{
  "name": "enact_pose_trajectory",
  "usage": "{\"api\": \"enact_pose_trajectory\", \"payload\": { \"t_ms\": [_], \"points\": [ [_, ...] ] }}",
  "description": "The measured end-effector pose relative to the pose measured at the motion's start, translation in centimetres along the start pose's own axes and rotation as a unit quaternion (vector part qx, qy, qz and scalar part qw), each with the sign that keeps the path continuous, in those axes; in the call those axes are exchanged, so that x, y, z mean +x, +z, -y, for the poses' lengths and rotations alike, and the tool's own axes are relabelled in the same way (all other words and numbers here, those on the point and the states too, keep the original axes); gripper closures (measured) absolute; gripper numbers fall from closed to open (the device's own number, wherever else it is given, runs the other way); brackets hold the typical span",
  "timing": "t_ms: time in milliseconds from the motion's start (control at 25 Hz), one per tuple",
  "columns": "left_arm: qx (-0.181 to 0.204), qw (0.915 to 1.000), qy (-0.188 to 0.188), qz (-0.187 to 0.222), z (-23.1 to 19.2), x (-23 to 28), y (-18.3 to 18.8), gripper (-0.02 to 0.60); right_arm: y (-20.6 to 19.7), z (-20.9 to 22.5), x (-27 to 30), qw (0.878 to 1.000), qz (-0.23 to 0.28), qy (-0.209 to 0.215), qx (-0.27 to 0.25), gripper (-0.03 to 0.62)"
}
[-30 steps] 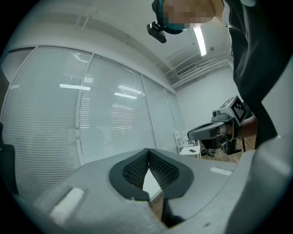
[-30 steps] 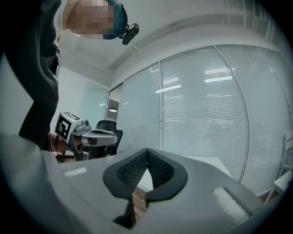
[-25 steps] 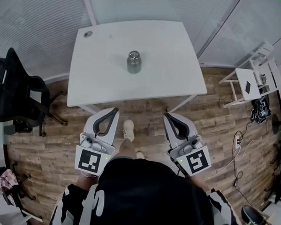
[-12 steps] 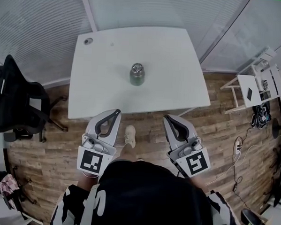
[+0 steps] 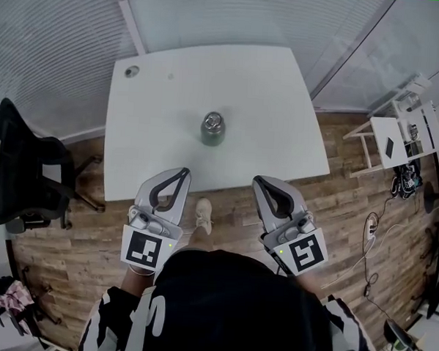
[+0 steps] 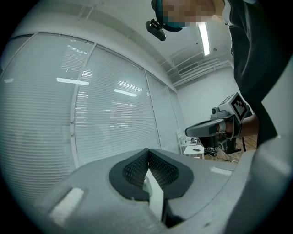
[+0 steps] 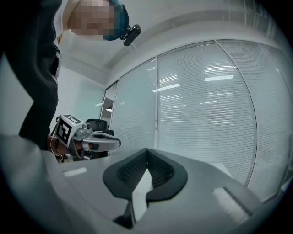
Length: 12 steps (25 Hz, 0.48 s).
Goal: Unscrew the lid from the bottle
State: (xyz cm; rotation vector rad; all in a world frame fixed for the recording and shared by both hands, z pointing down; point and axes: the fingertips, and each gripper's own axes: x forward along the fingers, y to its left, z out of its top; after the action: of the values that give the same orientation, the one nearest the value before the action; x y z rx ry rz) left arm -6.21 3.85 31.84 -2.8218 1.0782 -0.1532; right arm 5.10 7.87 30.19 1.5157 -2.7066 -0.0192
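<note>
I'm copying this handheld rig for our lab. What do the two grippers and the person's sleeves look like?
Both the left gripper and right gripper are light grey, tapering shells with black ribbed pads lining a loop-shaped opening. Each carries a white cube with black square markers at the rear. The sleeves are black-and-white patterned.

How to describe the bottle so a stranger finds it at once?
On the white table by the blinds, near its middle, stands a short dark green bottle with a silver lid. Its only neighbour is a small round disc at the far left corner.
</note>
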Motion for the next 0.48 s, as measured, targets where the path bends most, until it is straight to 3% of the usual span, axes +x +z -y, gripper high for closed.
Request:
{"api": "enact_pose_trajectory", "payload": {
  "t_ms": [480],
  "points": [
    [0.003,0.9999,-0.009,-0.001,-5.0,3.9,0.0,0.581,0.2,3.0,5.3,1.0,-0.003,-0.011,0.004,0.6]
  ]
}}
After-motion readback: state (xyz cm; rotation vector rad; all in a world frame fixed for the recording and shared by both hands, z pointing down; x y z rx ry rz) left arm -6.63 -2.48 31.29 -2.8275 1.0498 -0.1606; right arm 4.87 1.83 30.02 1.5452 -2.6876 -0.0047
